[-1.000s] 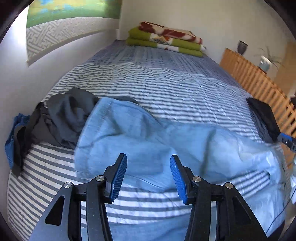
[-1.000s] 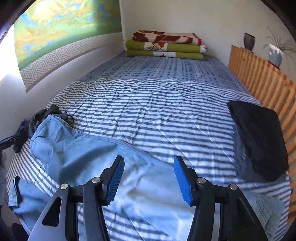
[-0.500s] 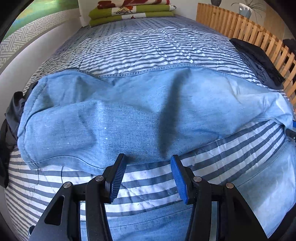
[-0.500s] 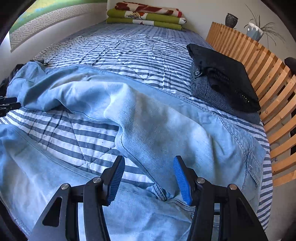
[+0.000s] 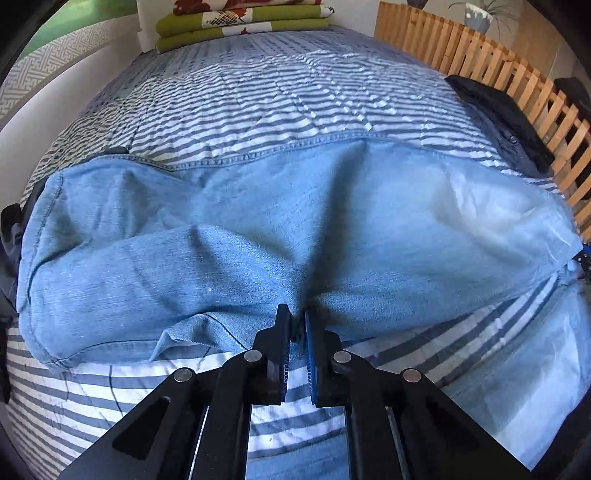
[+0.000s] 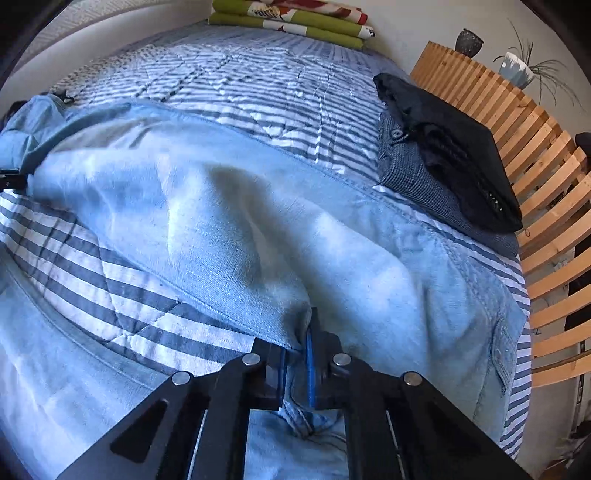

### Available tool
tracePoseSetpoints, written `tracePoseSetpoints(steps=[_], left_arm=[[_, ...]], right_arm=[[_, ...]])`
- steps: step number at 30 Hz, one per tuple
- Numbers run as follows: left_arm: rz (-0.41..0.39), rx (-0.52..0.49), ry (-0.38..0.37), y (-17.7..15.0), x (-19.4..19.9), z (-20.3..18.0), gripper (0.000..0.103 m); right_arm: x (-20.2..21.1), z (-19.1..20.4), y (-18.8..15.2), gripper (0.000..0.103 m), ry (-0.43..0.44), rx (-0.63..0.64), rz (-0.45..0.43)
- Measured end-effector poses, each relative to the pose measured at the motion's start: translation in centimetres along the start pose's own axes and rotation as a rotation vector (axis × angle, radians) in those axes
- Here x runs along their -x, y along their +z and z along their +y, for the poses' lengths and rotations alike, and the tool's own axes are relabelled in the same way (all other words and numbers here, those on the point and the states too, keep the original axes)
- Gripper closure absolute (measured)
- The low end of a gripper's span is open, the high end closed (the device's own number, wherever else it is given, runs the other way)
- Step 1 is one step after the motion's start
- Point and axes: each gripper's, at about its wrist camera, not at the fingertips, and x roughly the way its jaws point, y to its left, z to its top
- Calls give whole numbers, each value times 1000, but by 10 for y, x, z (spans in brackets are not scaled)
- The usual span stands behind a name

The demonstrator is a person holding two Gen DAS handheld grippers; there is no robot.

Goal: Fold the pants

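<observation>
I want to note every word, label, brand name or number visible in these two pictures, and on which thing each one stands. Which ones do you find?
None can be read in either view.
The jeans show stitching only, no label.
The folded blankets carry a pattern, no letters.
The wall hanging shows a maze-like border, no words.
The folded dark clothes show buttons, no tag.

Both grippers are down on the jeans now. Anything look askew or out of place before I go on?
Nothing damaged. The jeans lie rumpled across the striped quilt, with a bare strip of quilt between the upper leg and the denim nearer the grippers. Left gripper and right gripper have just closed, each pinching the upper leg's near edge.
</observation>
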Motion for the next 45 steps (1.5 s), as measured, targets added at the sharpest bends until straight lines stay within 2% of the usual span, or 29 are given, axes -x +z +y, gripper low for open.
tracePoseSetpoints(steps=[1,3,4,6,7,8,9,13,16,20,23,25,28,30,33,34,35,36,37,38,40,41,42,43,44,45], left_arm=[[-17,-8,-21,-1,14,3,95],[-28,-21,-58,-5,39,8,88],[-29,-12,-61,-8,49,13,80],[-45,21,-16,-23,75,25,40],[-70,36,1,-32,89,32,36],[-88,55,20,-41,101,41,36],[-106,85,46,-51,114,51,36],[-178,247,130,-103,161,95,36],[-199,382,183,-153,185,125,36],[-196,529,171,-211,200,153,36],[-194,593,185,-252,204,164,36],[-190,583,180,-272,203,161,36],[-164,493,228,-291,195,145,29],[-122,431,266,-297,181,137,27],[-89,402,290,-300,160,137,28],[-86,411,287,-300,154,139,31],[-84,428,267,-299,149,143,55],[-81,451,265,-298,147,147,90],[-93,486,282,-298,148,152,97],[-142,539,279,-301,156,160,97],[-233,712,191,-319,172,183,97],[-252,794,156,-332,176,195,95],[-242,855,176,-343,176,203,94],[-211,881,227,-349,175,208,89],[-177,873,261,-351,172,211,75],[-174,851,257,-349,172,211,62]], right_arm=[[13,-1,1,96,13,8,-27],[34,-4,-3,96,21,20,-63],[42,-3,-4,96,35,31,-81],[49,5,-12,92,56,113,-50],[52,9,-18,86,65,141,-28],[56,10,-23,74,64,143,-32],[64,10,-29,70,56,133,-47],[90,7,-53,70,78,35,-72],[107,3,-78,70,104,-68,-71],[119,-4,-117,70,63,-179,-55],[123,-18,-147,70,44,-271,-28],[123,-30,-165,70,49,-345,0],[121,-41,-183,70,40,-401,34],[121,-41,-187,70,37,-412,45],[125,-35,-181,70,61,-412,41],[126,-30,-176,70,68,-403,35],[128,-24,-171,70,76,-388,29],[130,-15,-164,70,82,-362,23],[132,-6,-157,70,85,-331,15],[134,5,-148,70,89,-297,6],[138,27,-130,70,106,-238,-16],[140,40,-119,70,126,-208,-25],[140,53,-109,70,148,-182,-31],[140,66,-100,70,170,-160,-36],[140,82,-89,70,195,-131,-40],[139,101,-76,70,223,-94,-44]])
